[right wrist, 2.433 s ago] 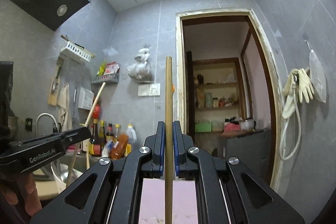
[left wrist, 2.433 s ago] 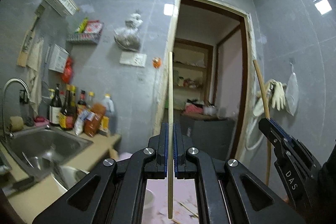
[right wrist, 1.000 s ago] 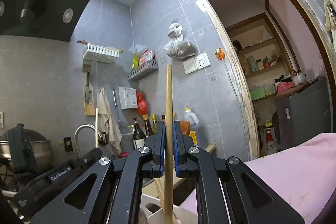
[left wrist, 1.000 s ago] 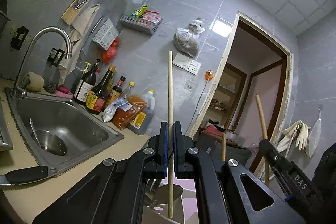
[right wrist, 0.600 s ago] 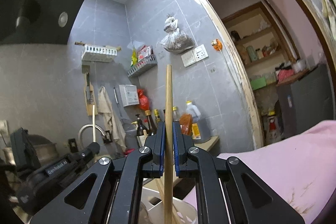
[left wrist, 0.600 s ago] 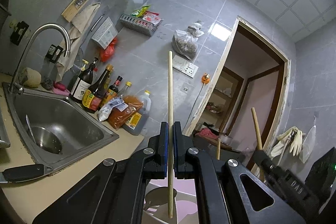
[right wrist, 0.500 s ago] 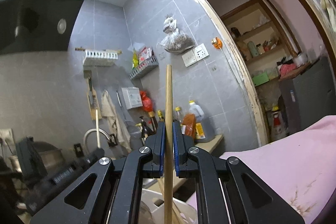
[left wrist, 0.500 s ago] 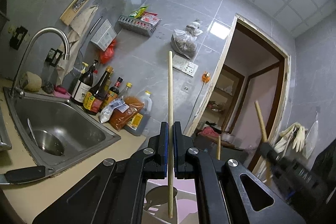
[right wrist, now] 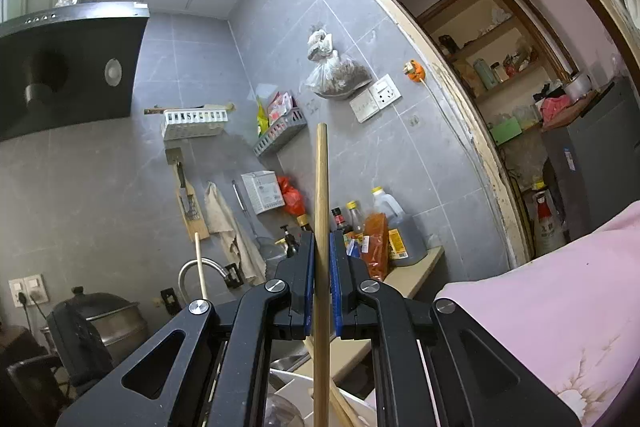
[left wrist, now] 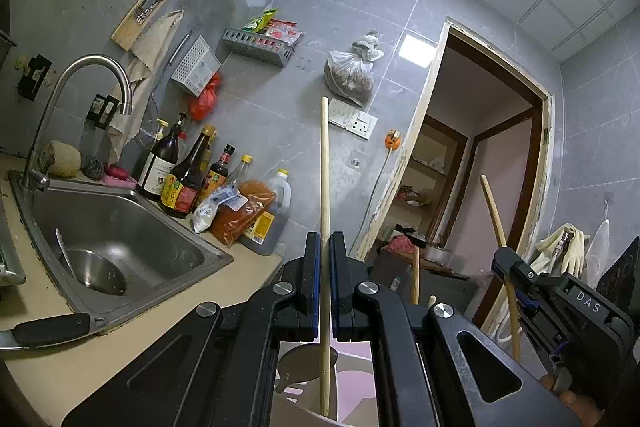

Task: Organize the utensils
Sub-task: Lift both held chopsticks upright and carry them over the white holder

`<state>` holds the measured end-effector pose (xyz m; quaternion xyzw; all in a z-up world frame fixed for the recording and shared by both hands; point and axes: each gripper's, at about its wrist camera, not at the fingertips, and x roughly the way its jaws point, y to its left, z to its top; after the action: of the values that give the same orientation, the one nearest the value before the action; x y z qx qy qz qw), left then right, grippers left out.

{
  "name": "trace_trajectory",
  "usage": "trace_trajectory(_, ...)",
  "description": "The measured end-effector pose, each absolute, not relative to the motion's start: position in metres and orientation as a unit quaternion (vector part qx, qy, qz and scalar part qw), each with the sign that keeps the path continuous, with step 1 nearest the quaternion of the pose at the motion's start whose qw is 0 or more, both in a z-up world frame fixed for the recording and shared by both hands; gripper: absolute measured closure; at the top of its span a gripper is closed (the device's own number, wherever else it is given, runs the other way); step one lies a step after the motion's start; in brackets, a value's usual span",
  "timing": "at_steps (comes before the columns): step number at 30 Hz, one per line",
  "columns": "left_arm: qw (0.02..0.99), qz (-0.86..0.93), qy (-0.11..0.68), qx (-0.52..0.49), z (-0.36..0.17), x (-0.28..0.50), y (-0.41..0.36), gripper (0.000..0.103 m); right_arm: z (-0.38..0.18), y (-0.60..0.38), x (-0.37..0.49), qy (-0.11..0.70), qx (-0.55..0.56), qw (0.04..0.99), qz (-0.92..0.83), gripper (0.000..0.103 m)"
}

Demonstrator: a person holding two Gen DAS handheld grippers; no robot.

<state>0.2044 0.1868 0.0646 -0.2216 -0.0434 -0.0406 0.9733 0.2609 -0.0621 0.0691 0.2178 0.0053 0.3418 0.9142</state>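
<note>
You are holding one utensil in each tool. The left gripper is clamped on a thin pale wooden chopstick, which is standing upright between the blue pads, with its lower end hanging just over a white utensil holder at the bottom of the view. The right gripper is clamped on a thicker, darker wooden stick, also upright, and its lower part is reaching down toward the same white holder.

The step in hand seems to be lowering both sticks into the holder. To do it well, you are keeping each stick vertical and bringing its lower end inside the rim before you are loosening the pads; if you are releasing too high, the stick may bounce out or fall to the side. It is safer to place one stick at a time, because the two tools are working close together.

The holder is already keeping some things: another wooden stick is leaning inside it, and a metal spoon-like piece is showing there too. The steel sink on the left is holding a metal bowl with a spoon handle leaning in it. A plastic bag of dried goods is hanging on the wall.
</note>
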Motion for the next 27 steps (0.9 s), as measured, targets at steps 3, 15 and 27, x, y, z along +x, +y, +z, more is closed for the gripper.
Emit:
trace_trajectory(3,0.973,-0.043,-0.044,-0.22,0.064,0.205,0.186,0.1,0.069,-0.061,0.26,0.005,0.216,0.915,0.341,0.097)
trace_trajectory(15,0.974,-0.05,-0.043,-0.218,0.062,0.206,0.187,0.1,0.078,-0.064,0.254,-0.027,0.211,0.917,0.338,0.097)
trace_trajectory(27,0.973,-0.054,-0.04,-0.22,0.062,0.207,0.188,0.1,0.077,-0.06,0.253,-0.066,0.19,0.929,0.309,0.097)
